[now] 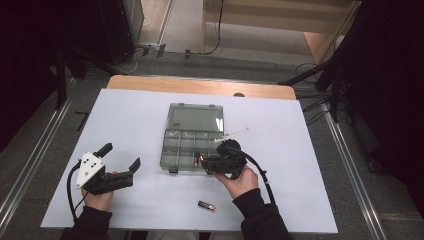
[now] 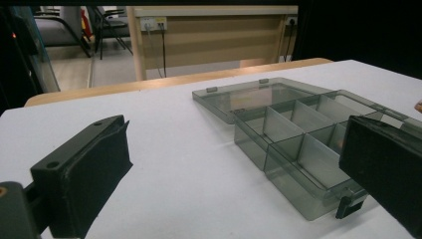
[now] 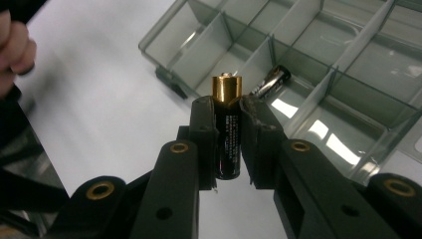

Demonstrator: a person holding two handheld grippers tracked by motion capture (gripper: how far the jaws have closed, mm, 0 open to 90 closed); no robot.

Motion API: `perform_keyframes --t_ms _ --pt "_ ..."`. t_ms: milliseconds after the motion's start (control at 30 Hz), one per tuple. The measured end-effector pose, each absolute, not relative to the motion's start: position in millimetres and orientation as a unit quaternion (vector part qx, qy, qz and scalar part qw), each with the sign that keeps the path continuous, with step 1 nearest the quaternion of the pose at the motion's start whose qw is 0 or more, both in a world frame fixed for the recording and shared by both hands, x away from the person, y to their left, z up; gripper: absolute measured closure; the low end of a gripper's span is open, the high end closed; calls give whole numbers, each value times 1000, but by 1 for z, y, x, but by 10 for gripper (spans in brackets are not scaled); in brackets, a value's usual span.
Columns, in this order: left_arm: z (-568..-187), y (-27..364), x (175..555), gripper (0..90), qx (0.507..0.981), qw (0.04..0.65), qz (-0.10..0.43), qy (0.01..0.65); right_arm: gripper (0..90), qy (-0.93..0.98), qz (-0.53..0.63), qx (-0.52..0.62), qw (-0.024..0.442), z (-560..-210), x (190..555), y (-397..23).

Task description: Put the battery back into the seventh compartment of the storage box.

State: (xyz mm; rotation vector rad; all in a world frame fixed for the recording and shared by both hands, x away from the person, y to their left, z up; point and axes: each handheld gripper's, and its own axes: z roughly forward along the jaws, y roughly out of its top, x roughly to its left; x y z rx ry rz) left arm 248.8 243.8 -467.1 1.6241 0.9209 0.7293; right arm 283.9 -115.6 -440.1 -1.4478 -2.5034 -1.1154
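In the high view, the left tongs [image 1: 121, 156] lie at the lower left of the frame with jaws spread wide and nothing between them. The right tongs [image 1: 205, 162] sit at lower centre, at the near edge of the clear compartment box [image 1: 176, 146], whose lid lies open behind it on the white desk [image 1: 125, 120]. A spare battery [image 1: 206, 205] lies on the desk near the bottom edge, well apart from the box.

In the left gripper view, the two black jaws stand far apart at the lower corners, with the box at centre right.

In the right gripper view, the right tongs [image 3: 230, 107] are clamped on an upright battery [image 3: 227, 130], gold cap upward, at frame centre. Another battery [image 3: 271, 81] lies in a near compartment just beyond it.
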Motion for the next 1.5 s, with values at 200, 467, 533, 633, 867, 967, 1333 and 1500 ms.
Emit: perform_keyframes --t_ms 200,467,533,633,867,967,1333,1500 --pt "-467 244 249 0 683 538 308 387 783 -771 -396 -498 40 -440 291 -117" --pt "-466 245 248 0 682 540 306 388 782 -725 -403 -556 45 -450 299 -108" --pt "-466 244 248 0 681 540 306 388 782 -716 -403 -568 57 -453 303 -107" --pt "-466 245 248 0 678 544 309 385 782 -717 -394 -572 59 -458 306 -104" --pt "-466 244 247 0 678 546 308 384 618 -689 -398 -601 81 -467 310 -108" --pt "-466 244 248 0 680 544 307 385 471 -691 -402 -599 49 -463 307 -110" --pt "-467 244 248 0 682 542 305 384 0 -759 -395 -518 12 -452 294 -114" --pt "-467 244 248 0 682 542 305 385 0 -772 -413 -483 2 -443 283 -117"
